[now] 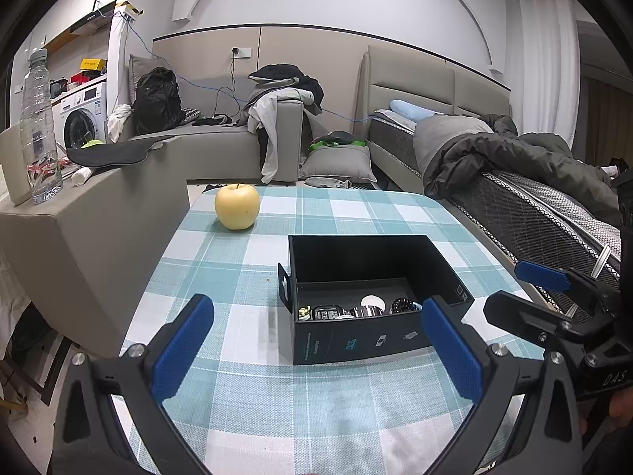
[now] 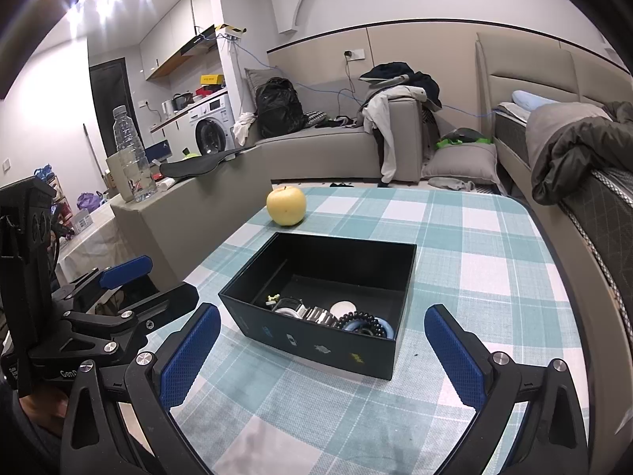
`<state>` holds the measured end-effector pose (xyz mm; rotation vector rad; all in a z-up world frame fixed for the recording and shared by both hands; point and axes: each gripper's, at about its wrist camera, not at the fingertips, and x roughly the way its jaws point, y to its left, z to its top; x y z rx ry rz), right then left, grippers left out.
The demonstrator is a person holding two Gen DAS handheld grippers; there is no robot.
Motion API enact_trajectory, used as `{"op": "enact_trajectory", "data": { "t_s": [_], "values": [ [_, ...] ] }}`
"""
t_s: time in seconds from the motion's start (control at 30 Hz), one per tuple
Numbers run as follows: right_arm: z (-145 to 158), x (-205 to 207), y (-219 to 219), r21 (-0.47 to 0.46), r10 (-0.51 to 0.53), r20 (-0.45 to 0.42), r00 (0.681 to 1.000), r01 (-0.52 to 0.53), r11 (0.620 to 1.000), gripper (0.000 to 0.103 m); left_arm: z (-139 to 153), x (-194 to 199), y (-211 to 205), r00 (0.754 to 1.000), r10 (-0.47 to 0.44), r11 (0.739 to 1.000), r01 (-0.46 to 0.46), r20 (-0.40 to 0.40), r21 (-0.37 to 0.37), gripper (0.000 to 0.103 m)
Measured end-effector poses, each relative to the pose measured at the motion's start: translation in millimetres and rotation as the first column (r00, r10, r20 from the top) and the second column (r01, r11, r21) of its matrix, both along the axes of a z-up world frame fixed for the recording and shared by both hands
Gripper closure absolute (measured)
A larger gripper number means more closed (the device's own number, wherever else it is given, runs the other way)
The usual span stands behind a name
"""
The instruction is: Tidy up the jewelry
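A black open box (image 1: 356, 340) stands on the checked tablecloth (image 1: 245, 396); it also shows in the right wrist view (image 2: 316, 348). Inside lie a digital watch (image 1: 329, 312), a steel watch band (image 2: 318, 314), a black bead bracelet (image 2: 362, 320), a white round piece (image 1: 372, 301) and a small pale charm (image 2: 272, 298). My left gripper (image 1: 316, 350) is open and empty, just in front of the box. My right gripper (image 2: 322, 352) is open and empty, also in front of the box. Each gripper shows at the side of the other's view.
A yellow apple (image 1: 236, 206) sits on the table behind the box. A grey sofa arm (image 1: 79, 229) with a water bottle (image 1: 39, 126) stands to the left. A bed (image 1: 534, 182) with bedding runs along the right table edge.
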<state>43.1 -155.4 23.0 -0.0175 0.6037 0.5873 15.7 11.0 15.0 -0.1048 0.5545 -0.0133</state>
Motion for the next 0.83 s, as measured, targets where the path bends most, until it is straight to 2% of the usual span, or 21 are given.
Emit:
{"op": "enact_trajectory", "data": {
  "t_s": [0.83],
  "values": [
    [-1.0,-2.3,1.9,-0.007,0.011,0.002,1.000,-0.011,1.000,0.000,-6.1,1.4,2.2,1.000,0.006,1.000,-0.006,-0.013,-0.004,0.001]
  ]
}}
